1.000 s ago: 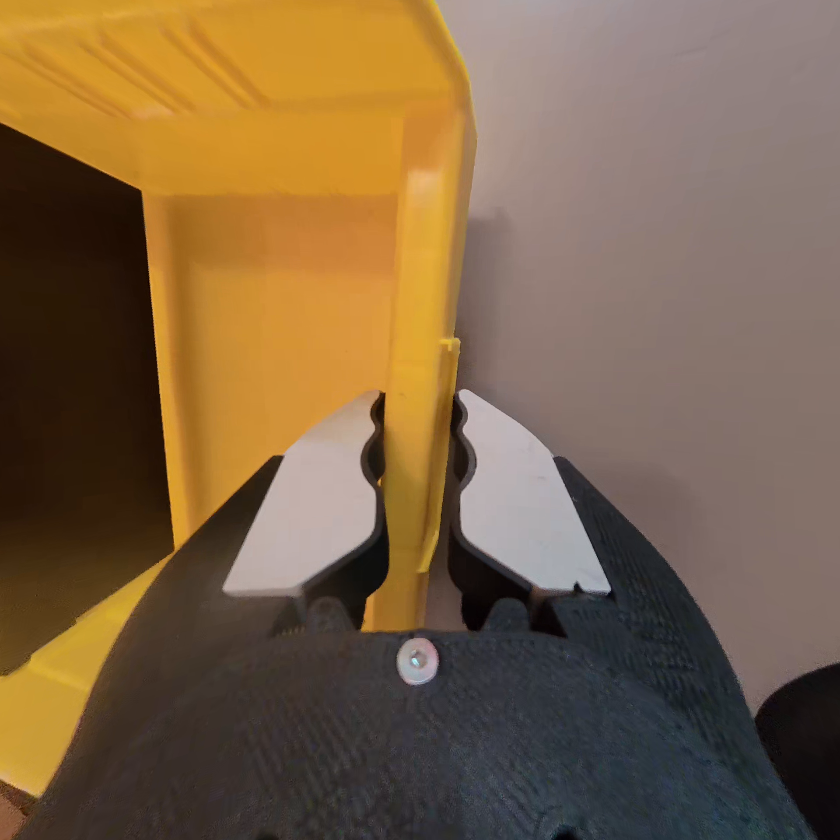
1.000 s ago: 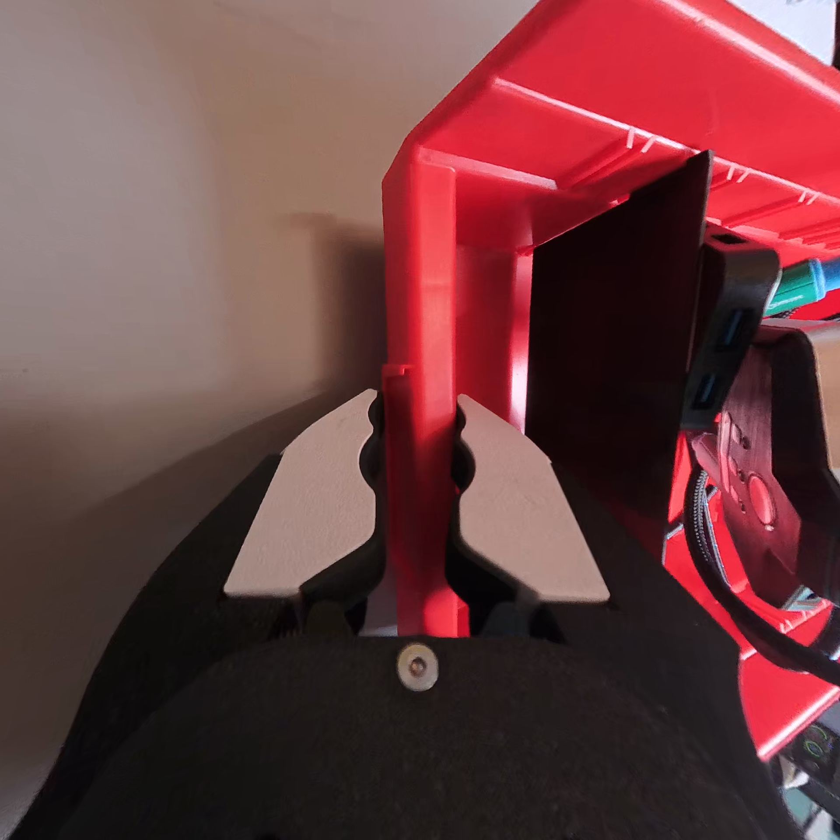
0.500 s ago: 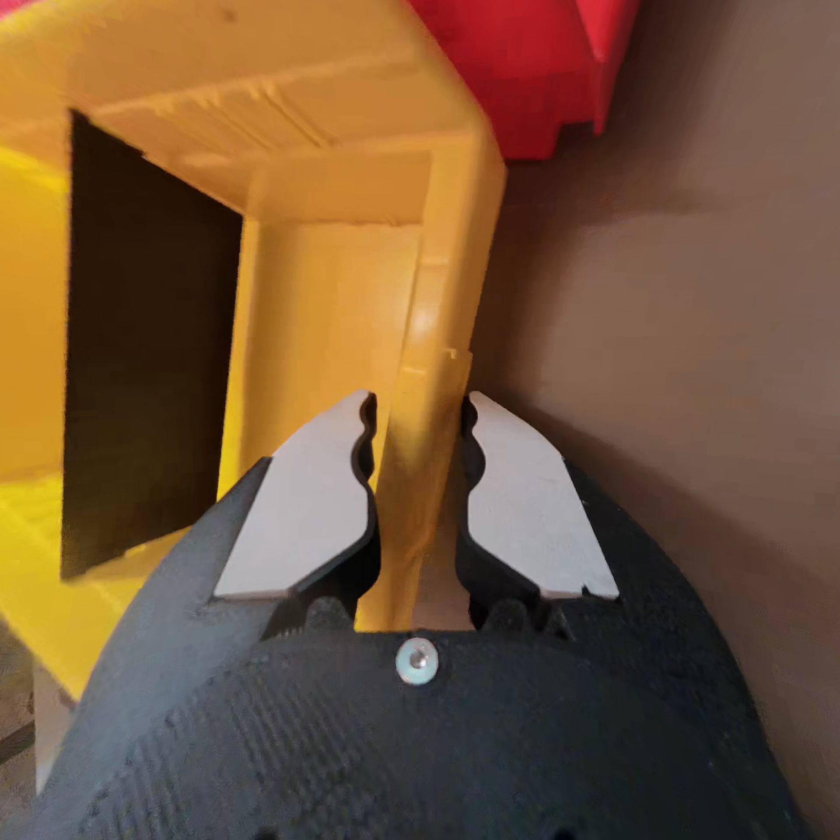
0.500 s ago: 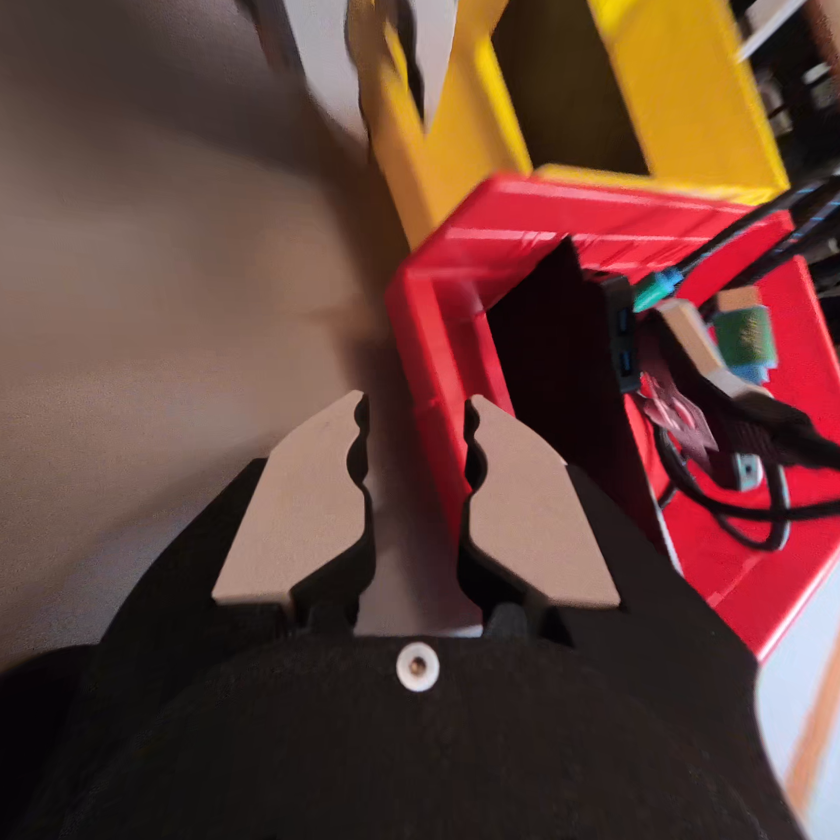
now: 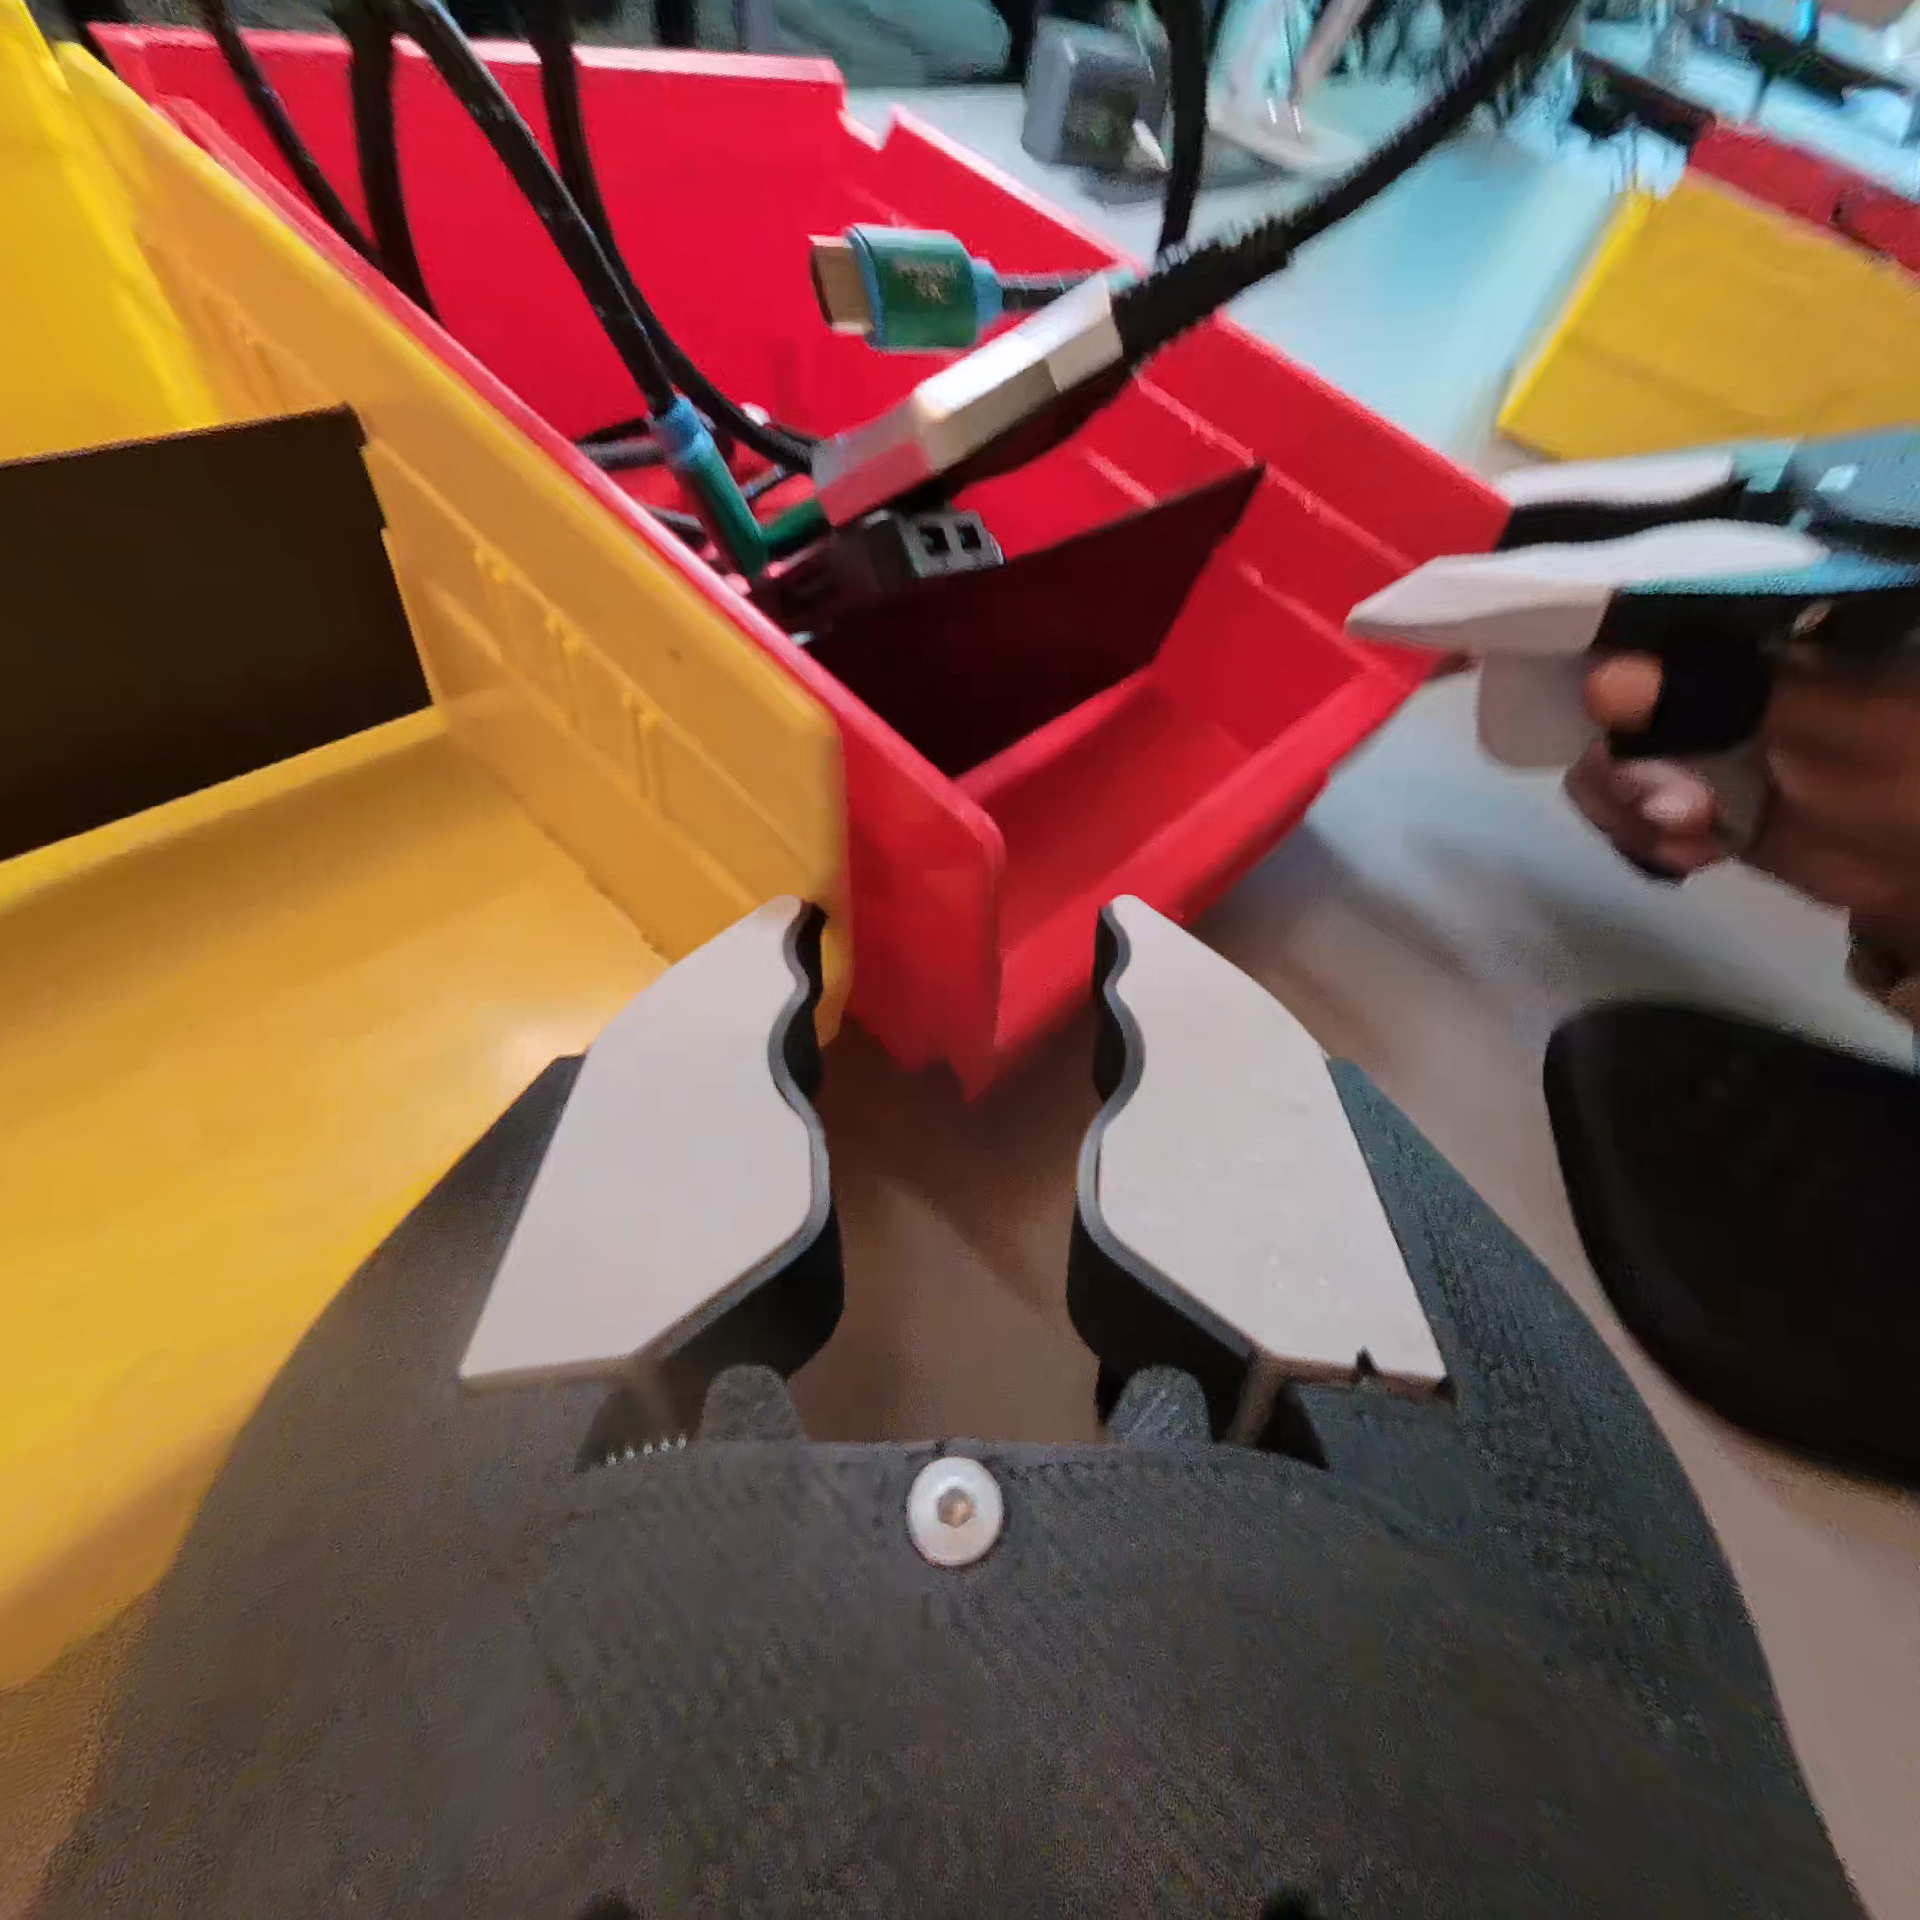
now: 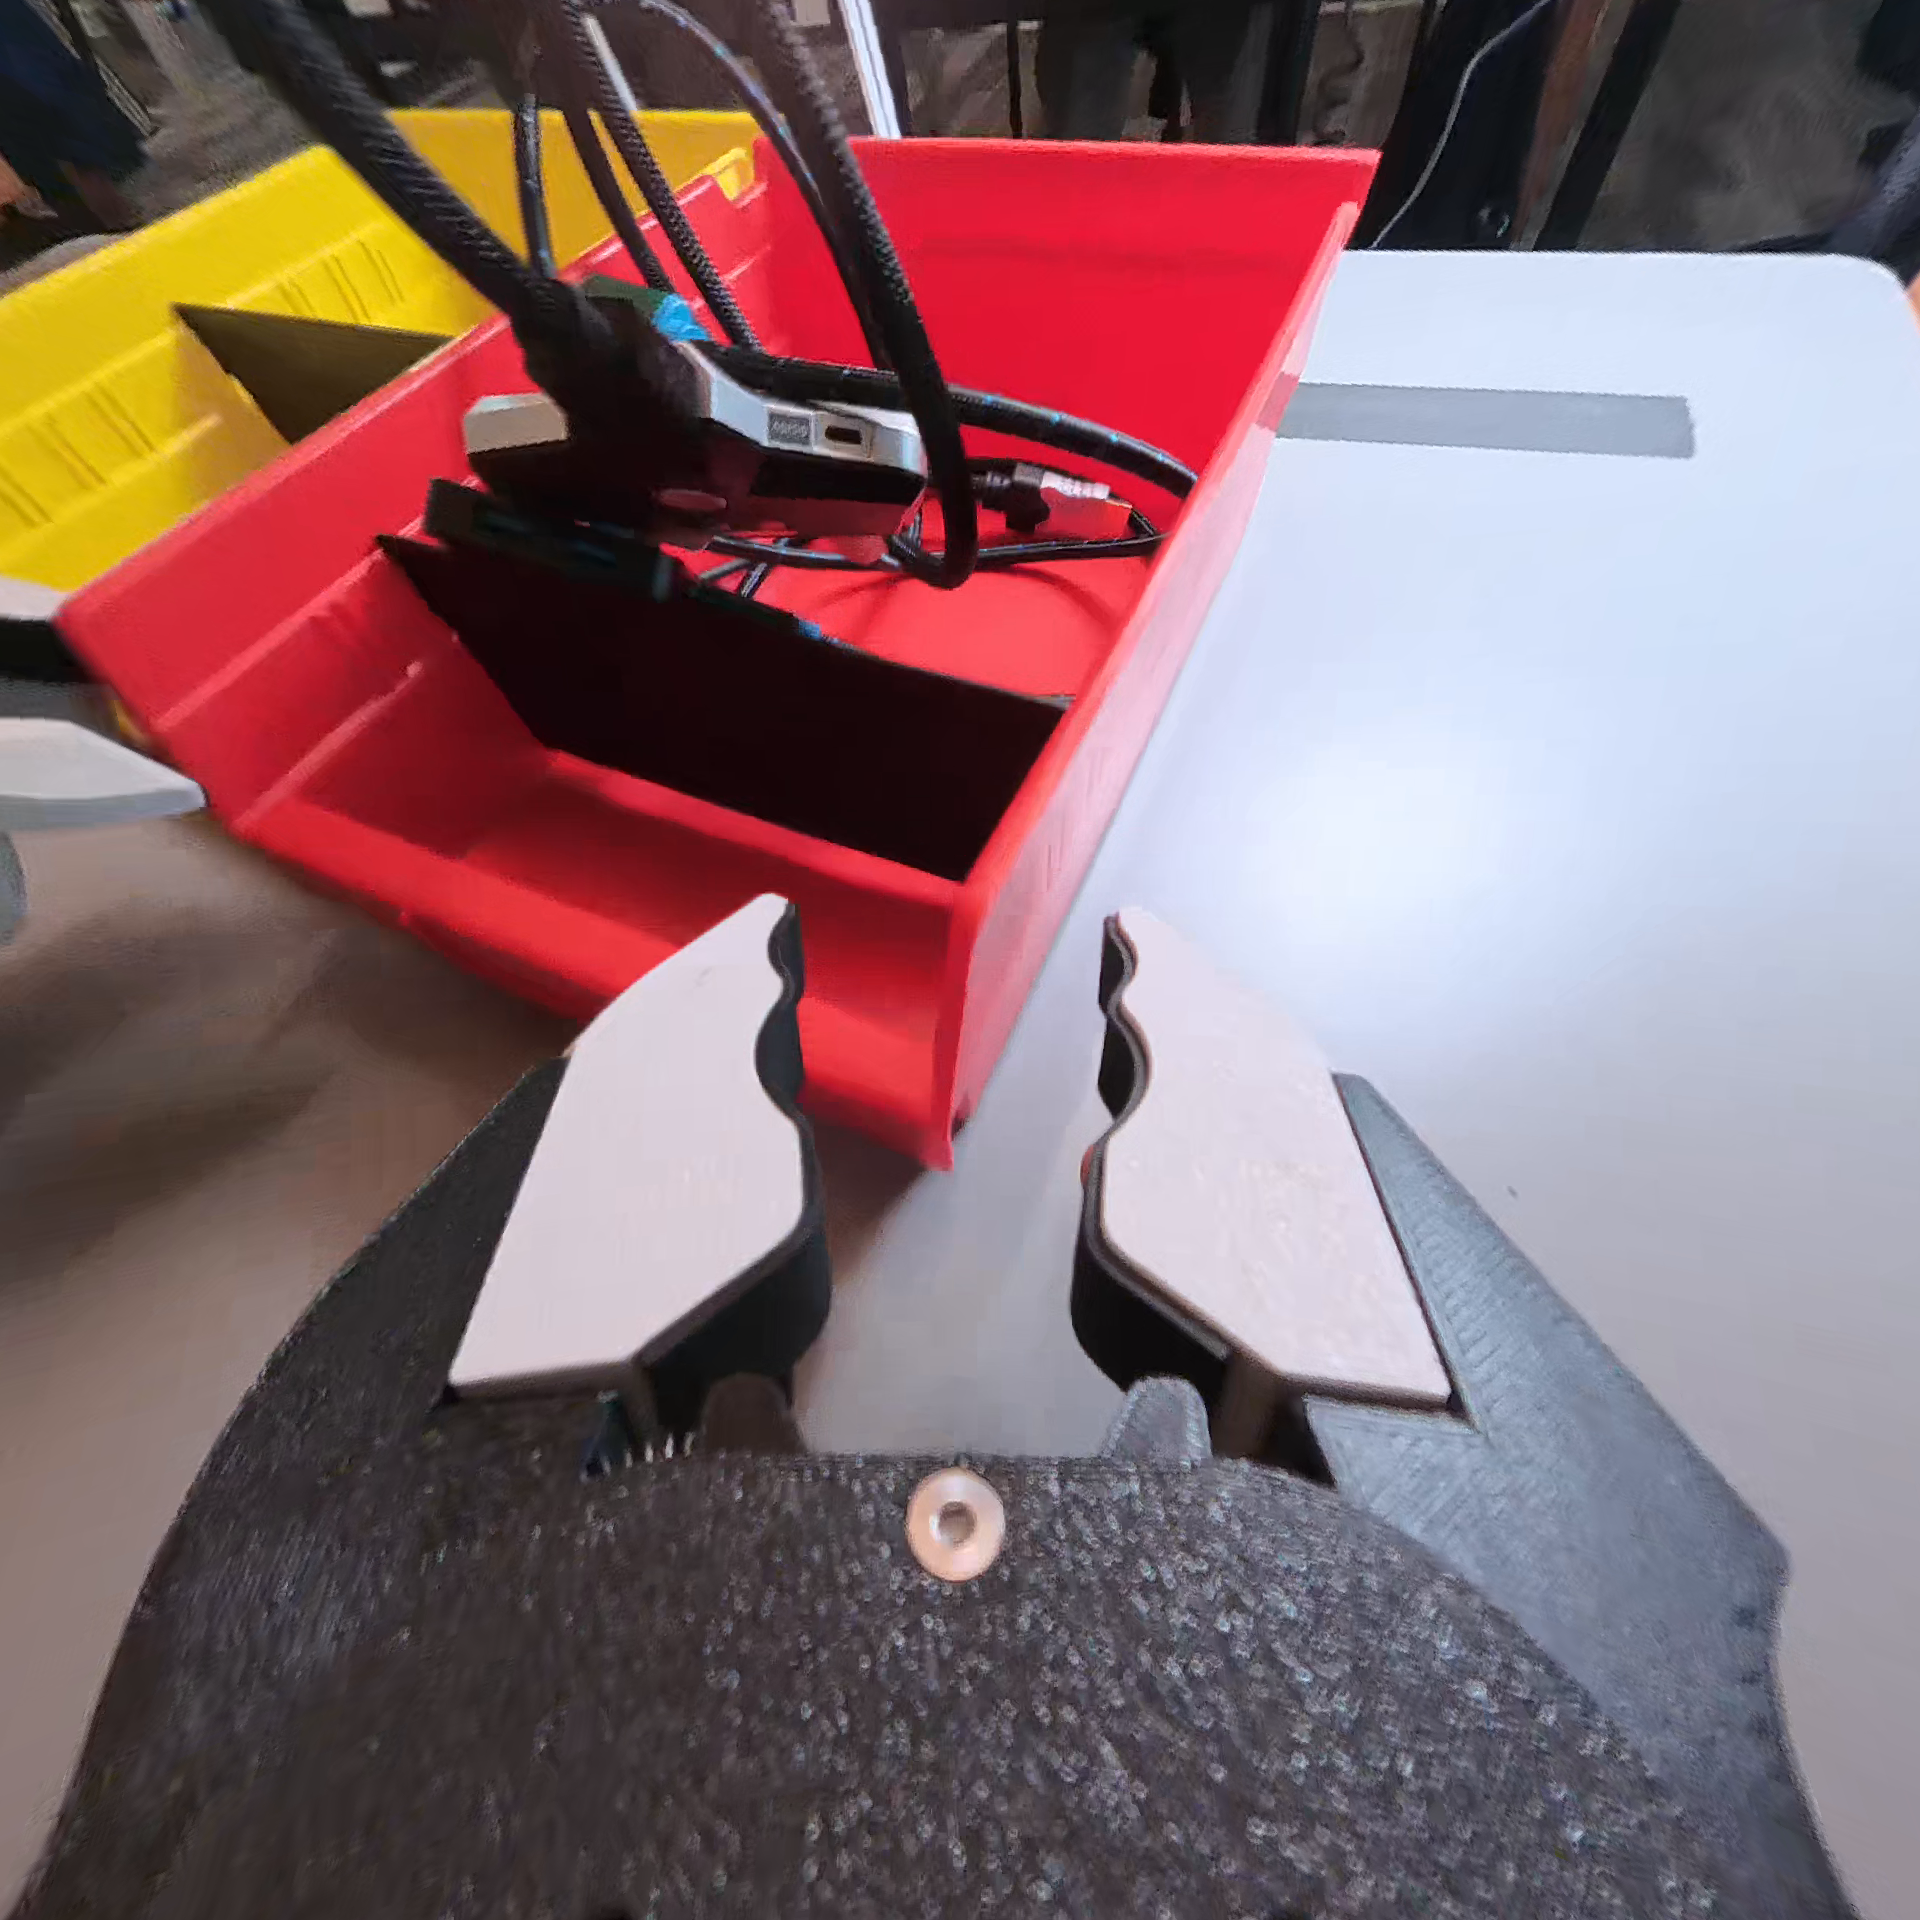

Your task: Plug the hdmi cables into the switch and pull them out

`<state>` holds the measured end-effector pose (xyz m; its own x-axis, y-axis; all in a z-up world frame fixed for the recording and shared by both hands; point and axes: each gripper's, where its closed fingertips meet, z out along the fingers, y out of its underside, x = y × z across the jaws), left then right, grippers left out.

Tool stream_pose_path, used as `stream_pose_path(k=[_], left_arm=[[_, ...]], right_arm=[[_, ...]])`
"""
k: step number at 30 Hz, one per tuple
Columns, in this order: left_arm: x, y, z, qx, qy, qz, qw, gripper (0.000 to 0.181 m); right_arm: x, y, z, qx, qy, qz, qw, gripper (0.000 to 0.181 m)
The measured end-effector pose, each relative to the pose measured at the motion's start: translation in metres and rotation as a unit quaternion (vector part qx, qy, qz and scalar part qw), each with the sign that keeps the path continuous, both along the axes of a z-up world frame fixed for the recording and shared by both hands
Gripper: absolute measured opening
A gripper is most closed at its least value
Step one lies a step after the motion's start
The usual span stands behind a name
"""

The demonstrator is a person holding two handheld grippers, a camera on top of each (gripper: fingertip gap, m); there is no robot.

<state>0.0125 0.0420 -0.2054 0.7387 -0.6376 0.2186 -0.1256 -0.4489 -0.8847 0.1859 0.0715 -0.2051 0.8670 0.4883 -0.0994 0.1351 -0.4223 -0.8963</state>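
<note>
Both tools hold nothing: the left gripper (image 5: 951, 966), jaws apart, sits at the near corner where the yellow bin (image 5: 312, 935) meets the red bin (image 6: 1039, 312), and the right gripper (image 6: 951, 977), jaws likewise apart, sits at that bin's other near corner. Behind the black divider (image 6: 748, 717) lie the switch (image 6: 810, 442) and tangled HDMI cables (image 6: 935, 436), with a green-shelled plug (image 5: 914, 291) loose. Judged as the opening reach: next, steady the switch and pinch one plug squarely for insertion.

Red bin (image 6: 1049, 260), yellow bin (image 5: 260, 935), black dividers (image 6: 748, 717)
</note>
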Motion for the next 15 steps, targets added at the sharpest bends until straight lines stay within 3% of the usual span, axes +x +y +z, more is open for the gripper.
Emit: stream_pose_path(k=[1, 5, 8, 15], left_arm=[[0.005, 0.004, 0.001, 0.000, -0.020, 0.018, 1.000, 0.052], [0.010, 0.018, 0.001, 0.022, -0.058, 0.094, 0.994, 0.043], [0.013, 0.023, 0.001, 0.046, -0.094, 0.124, 0.987, 0.045], [0.037, 0.011, -0.003, 0.039, -0.096, 0.089, 0.991, 0.045]], right_arm=[[-0.004, 0.007, -0.004, -0.007, -0.002, -0.002, 1.000, 0.053], [-0.003, 0.029, -0.012, 0.006, -0.029, -0.036, 0.999, 0.044], [0.017, 0.033, -0.008, 0.024, -0.027, -0.062, 0.997, 0.007], [0.034, 0.005, -0.009, 0.032, -0.061, -0.048, 0.996, 0.009]])
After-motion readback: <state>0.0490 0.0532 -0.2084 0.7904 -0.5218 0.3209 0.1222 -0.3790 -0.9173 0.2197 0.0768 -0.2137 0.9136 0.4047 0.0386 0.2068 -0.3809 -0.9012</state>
